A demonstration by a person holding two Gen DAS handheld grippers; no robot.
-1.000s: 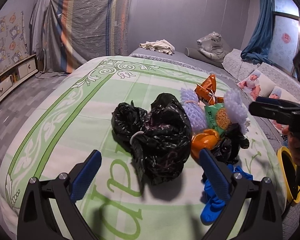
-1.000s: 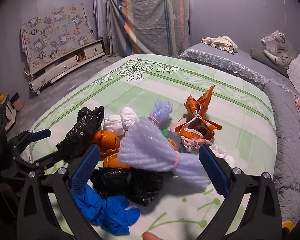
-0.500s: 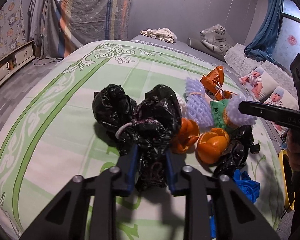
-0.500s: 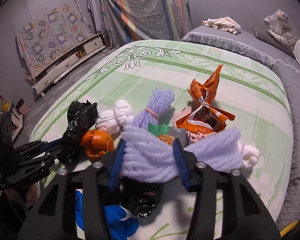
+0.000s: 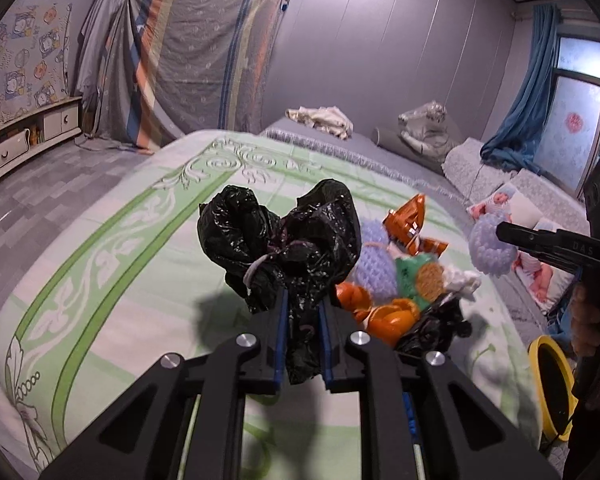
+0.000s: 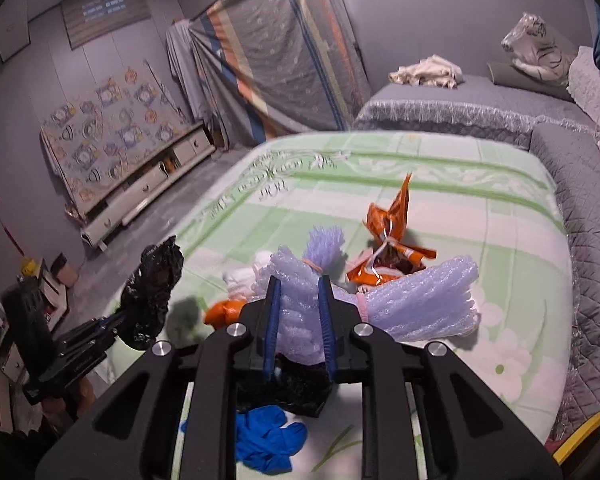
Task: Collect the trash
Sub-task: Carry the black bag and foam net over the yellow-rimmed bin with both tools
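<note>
My left gripper (image 5: 303,300) holds a crumpled black plastic bag (image 5: 300,232) tied with a white band, lifted off the green bedspread (image 5: 140,248); its jaws are still closing on the bag's lower part. My right gripper (image 6: 299,284) is shut on a lilac foam net (image 6: 420,300), also raised above the pile. Each gripper shows in the other's view: the right gripper (image 5: 500,234) with the foam net (image 5: 490,248), and the left gripper (image 6: 126,318) with the black bag (image 6: 152,292).
On the bedspread lie an orange snack wrapper (image 6: 388,224), orange peels (image 5: 392,316), a green packet (image 5: 410,276), another black bag (image 5: 432,332) and a blue glove (image 6: 268,440). A yellow-rimmed bin (image 5: 552,392) stands by the bed's right side. A grey sofa (image 6: 580,184) borders the bed.
Both grippers went from wide open to closed, the left on the black bag, the right on the foam net. Both have since lifted their loads off the pile.
</note>
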